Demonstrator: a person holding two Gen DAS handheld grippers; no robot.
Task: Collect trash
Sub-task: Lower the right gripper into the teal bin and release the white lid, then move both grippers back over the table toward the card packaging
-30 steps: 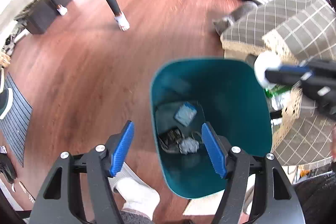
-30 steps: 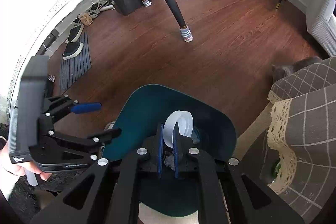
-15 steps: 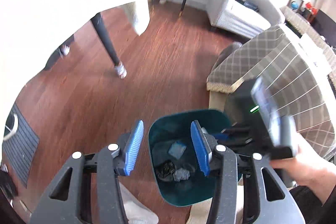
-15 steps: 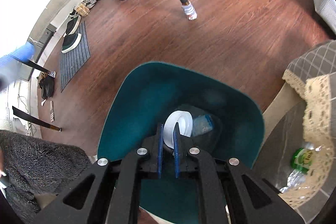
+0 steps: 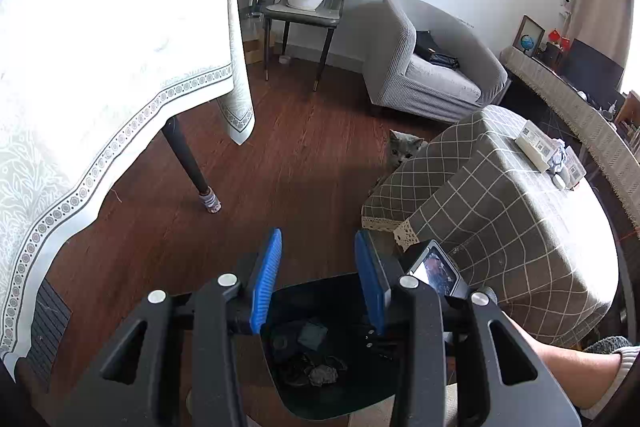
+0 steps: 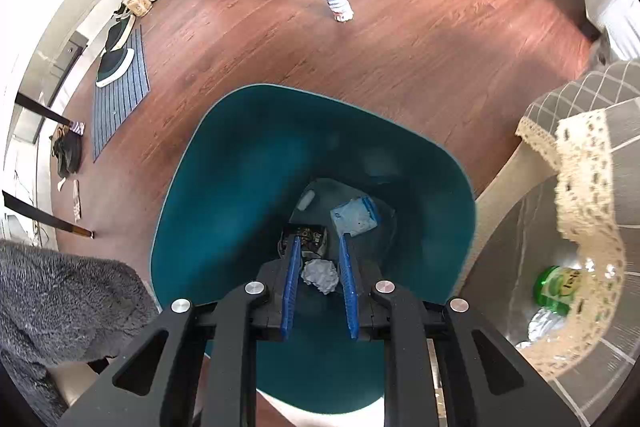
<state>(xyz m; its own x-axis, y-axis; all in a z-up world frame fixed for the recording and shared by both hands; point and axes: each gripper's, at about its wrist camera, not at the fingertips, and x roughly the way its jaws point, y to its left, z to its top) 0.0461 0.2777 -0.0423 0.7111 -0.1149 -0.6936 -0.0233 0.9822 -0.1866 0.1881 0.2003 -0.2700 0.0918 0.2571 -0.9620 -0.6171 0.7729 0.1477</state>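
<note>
A teal trash bin (image 6: 224, 187) stands on the wood floor; it also shows in the left wrist view (image 5: 340, 399). Inside lie a crumpled grey paper ball (image 6: 320, 275), a blue-white packet (image 6: 354, 217) and a dark wrapper (image 6: 306, 237). My right gripper (image 6: 319, 245) is open and empty, held over the bin's mouth. The white tape roll it held is not visible. My left gripper (image 5: 318, 247) is open and empty, raised above the bin's far rim. The right gripper's body (image 5: 434, 269) shows beside it.
A white-clothed table (image 5: 100, 67) with a dark leg (image 5: 192, 167) stands left. A checked-cloth table (image 5: 500, 207) is right, with a grey cat (image 5: 402, 151) beside it. A green bottle (image 6: 558, 289) lies under the cloth. An armchair (image 5: 432, 67) stands behind. Shoes on a mat (image 6: 116, 67).
My right gripper opened and the white tape roll left its jaws. My left gripper rose and tilted up from the bin toward the room.
</note>
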